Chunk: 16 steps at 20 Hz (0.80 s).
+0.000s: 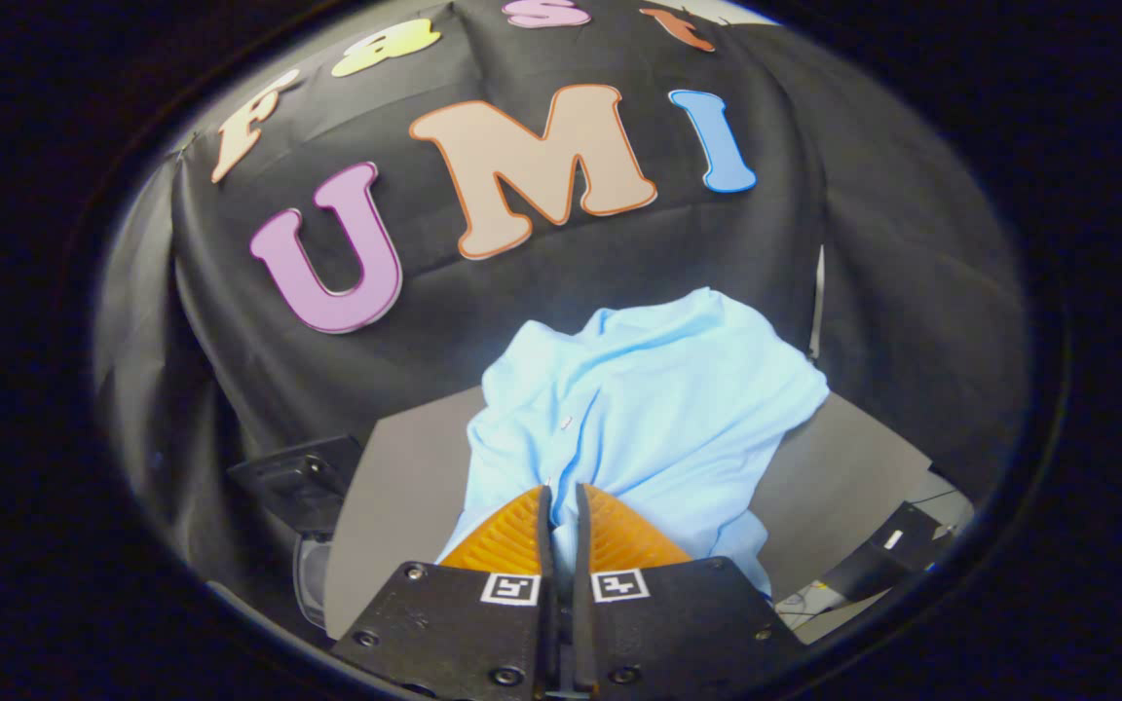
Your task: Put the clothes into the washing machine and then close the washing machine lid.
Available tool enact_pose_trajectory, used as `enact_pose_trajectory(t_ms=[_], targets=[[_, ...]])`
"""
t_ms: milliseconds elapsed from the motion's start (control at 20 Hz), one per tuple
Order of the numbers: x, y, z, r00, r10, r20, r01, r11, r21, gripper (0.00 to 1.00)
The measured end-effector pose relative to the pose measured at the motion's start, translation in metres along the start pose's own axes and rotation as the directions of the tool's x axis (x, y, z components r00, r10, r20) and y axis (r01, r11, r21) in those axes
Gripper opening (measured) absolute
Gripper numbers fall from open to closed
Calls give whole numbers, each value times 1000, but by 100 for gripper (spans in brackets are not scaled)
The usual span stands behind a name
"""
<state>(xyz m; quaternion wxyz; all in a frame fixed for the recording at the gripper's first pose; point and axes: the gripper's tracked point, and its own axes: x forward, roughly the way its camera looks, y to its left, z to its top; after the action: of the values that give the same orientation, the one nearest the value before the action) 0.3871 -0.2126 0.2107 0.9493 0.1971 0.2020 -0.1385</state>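
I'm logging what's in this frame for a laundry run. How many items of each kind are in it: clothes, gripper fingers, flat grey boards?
Light blue garment, pinched between the fingers and hanging ahead of them: 1
Orange gripper fingers, nearly closed on the cloth (gripper): 2
Grey board behind the garment: 1
Total: 4

Light-blue shirt [649,409] bunched btwn & just ahead of tongs [562,511] blocks fwd path; grey bench [405,467] bare either side, black cloth wall beyond.
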Motion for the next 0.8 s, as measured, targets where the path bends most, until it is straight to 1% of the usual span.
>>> enact_pose_trajectory(t_ms=[100,250,300,400,500,550,650,800], targets=[[-10,22,12,998,51,28,-53,997,58,5],[-22,61,30,991,112,68,-116,992,56,5],[-28,77,27,989,139,53,-141,990,28,5],[-34,116,31,980,189,68,-186,982,-44,5],[-38,158,26,968,247,46,-242,966,-97,5],[-38,177,27,961,270,61,-262,958,-113,5],[-38,216,16,946,322,22,-317,939,-131,5],[-34,268,2,927,375,-1,-371,916,-154,5]])
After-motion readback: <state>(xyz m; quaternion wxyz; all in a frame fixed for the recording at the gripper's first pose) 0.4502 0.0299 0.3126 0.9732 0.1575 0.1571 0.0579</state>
